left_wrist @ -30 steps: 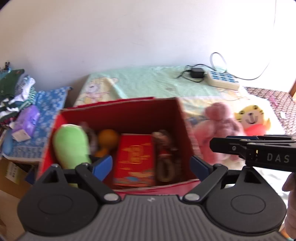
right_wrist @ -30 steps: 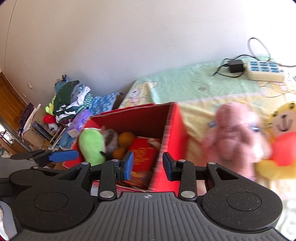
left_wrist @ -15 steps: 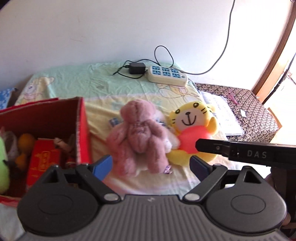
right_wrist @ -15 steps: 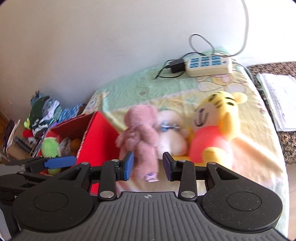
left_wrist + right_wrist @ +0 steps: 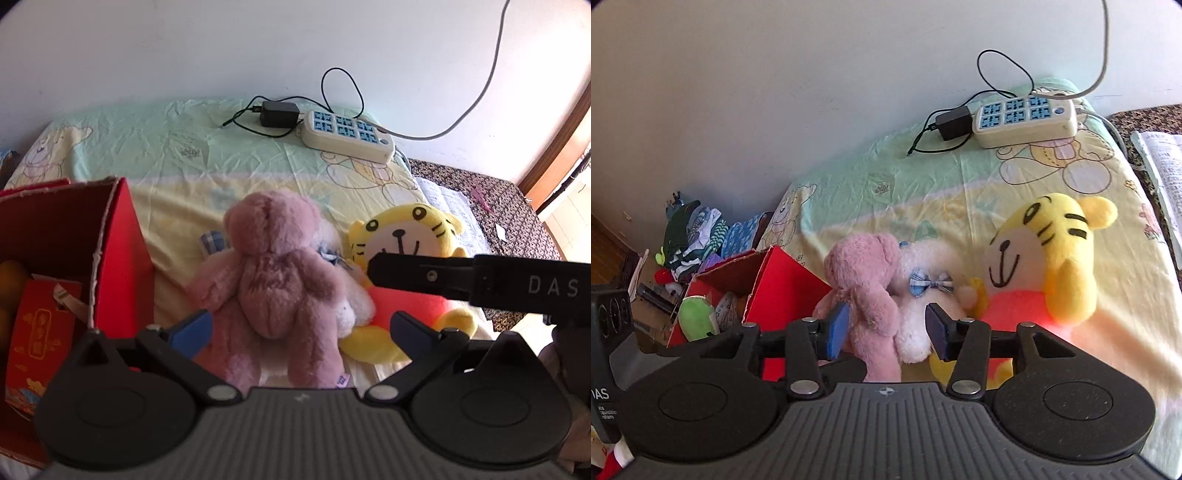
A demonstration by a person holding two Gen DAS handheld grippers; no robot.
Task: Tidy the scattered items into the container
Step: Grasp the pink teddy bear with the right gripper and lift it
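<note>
A pink teddy bear (image 5: 273, 280) lies with its back to the camera on the cartoon bedsheet, right of the red cardboard box (image 5: 122, 258). A white plush (image 5: 934, 280) with a blue bow leans between it and a yellow tiger toy (image 5: 1049, 258). My left gripper (image 5: 301, 328) hangs over the bear's legs, its jaws opening wide on either side without pressing. My right gripper (image 5: 886, 328) is also opening, with the lower parts of the bear and the white plush between its pads, untouched. The box holds a green plush (image 5: 696, 317) and a red packet (image 5: 40, 328).
A cream power strip (image 5: 347, 136) with a black adapter (image 5: 279, 114) and cables lies at the far edge by the wall. Papers on a dark patterned cloth (image 5: 509, 206) are to the right. A pile of clothes (image 5: 694, 232) sits left of the bed.
Both views have swung from the red box to the plush toys and come closer and lower. Both pairs of jaws stand wider than before.
</note>
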